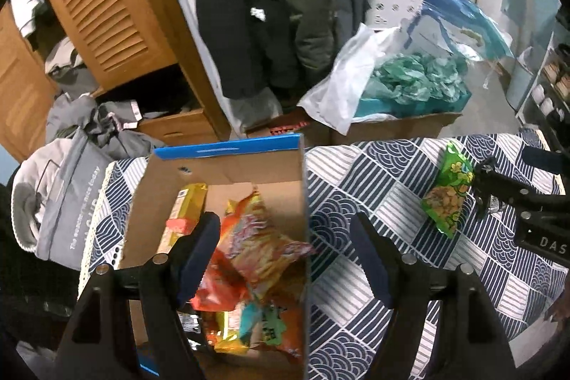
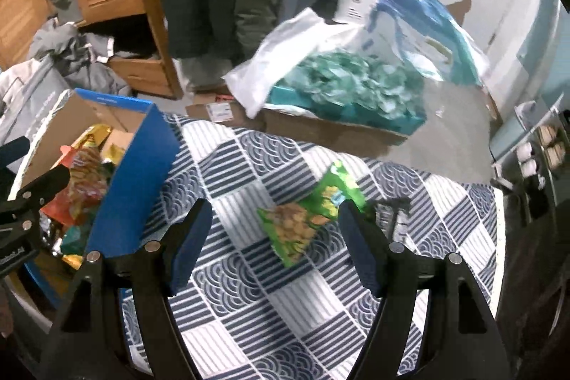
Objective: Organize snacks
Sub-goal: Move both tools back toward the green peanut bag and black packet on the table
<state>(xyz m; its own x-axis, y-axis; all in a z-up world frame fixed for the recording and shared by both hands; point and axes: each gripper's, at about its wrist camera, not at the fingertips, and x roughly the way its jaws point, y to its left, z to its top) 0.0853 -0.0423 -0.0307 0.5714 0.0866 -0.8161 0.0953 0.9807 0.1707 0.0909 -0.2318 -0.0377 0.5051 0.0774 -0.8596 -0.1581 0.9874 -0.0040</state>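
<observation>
A blue-sided cardboard box [image 1: 228, 166] stands on the patterned tablecloth [image 1: 363, 187] and holds several snack packets [image 1: 256, 244] in red, orange and yellow. My left gripper [image 1: 285, 251] is open and empty, straddling the box's right wall. A green snack bag [image 1: 447, 194] lies flat on the cloth to the right. In the right wrist view the green bag [image 2: 306, 216] lies between the fingers of my right gripper [image 2: 274, 234], which is open and just above it. A small dark packet [image 2: 392, 216] lies right of the bag. The box [image 2: 131, 173] is at left.
Behind the table a cardboard box with teal paper and white plastic [image 2: 342, 84] sits on the floor. A wooden wardrobe [image 1: 107, 6] with clothes spilling out stands at the back left. A grey bag [image 1: 67, 198] hangs left of the table. Shelves [image 2: 541, 152] are at the right.
</observation>
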